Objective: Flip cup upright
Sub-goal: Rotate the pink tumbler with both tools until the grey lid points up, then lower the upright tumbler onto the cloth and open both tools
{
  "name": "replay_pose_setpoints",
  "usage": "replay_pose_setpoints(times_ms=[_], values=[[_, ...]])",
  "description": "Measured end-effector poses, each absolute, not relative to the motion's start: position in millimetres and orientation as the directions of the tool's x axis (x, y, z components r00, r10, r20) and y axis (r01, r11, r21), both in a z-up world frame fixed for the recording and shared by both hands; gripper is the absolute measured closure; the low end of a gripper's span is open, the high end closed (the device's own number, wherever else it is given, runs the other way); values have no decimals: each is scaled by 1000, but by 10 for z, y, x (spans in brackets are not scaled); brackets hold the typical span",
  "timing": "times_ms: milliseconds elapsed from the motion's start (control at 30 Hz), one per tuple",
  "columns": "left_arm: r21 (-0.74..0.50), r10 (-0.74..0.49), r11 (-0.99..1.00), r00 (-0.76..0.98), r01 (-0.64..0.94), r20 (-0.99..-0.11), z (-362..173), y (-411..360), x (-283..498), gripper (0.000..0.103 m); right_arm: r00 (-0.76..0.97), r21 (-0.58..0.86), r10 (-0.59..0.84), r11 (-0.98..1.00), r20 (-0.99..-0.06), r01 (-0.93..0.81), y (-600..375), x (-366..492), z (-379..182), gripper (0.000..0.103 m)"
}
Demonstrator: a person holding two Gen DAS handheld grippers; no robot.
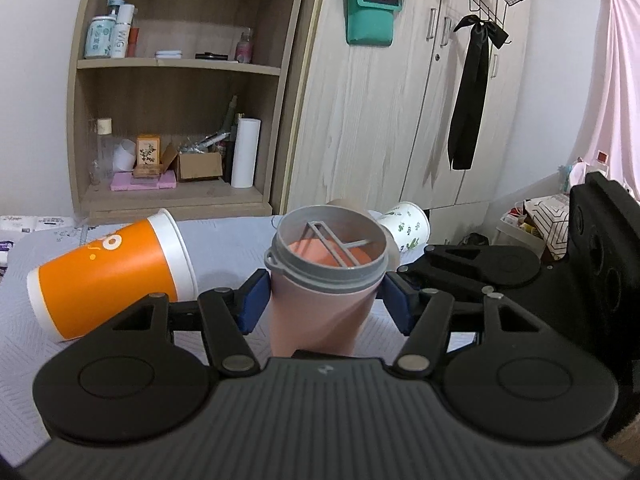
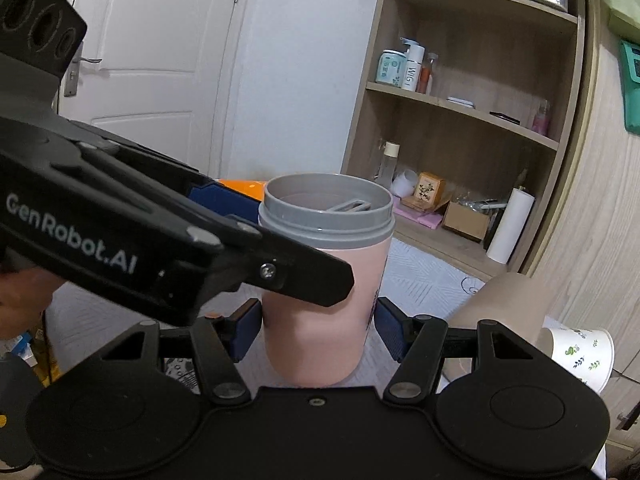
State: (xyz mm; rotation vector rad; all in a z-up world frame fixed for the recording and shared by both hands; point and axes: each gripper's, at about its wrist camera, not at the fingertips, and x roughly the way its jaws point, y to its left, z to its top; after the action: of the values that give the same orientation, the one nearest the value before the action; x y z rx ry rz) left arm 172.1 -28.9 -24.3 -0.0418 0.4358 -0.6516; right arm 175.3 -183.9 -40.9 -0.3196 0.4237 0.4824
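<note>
A pink cup (image 1: 320, 316) with a grey rim stands upright on the table, mouth up. My left gripper (image 1: 324, 300) straddles it, blue pads touching both sides. In the right wrist view the same pink cup (image 2: 320, 320) sits between my right gripper's (image 2: 316, 328) blue pads, which also touch its sides. The left gripper's black body (image 2: 160, 248) crosses in front of the cup there. The right gripper's body (image 1: 500, 264) shows at the right of the left wrist view.
An orange and white cup (image 1: 108, 276) lies on its side at the left. A white floral paper cup (image 1: 406, 226) lies on its side behind, next to a brown cup (image 2: 508, 308). The table has a pale patterned cloth (image 1: 224, 240). A shelf unit (image 1: 176, 92) and wardrobe stand behind.
</note>
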Motion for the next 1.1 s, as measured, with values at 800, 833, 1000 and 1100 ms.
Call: replay_pose_setpoints(times_ms=[800,833,1000,1100], values=[[-246,-618,783,668,572,-414,-344,-335,1884,38,808,-211,316,859,-497,-466,-1844,1823,-536,28],[-251,-616,785,669,567,-417,-346,-335,1882,38,809,-208,312,863,-499,-461,-1847,1829,-537,28],[-272,-599,800,682,535,-420,-299,-278,1759,37,802,-152,308,886,-511,-438,-1923,1790,-505,25],[-278,-578,816,703,508,-414,-262,-211,1630,36,805,-120,315,897,-503,-426,-1993,1689,-478,23]])
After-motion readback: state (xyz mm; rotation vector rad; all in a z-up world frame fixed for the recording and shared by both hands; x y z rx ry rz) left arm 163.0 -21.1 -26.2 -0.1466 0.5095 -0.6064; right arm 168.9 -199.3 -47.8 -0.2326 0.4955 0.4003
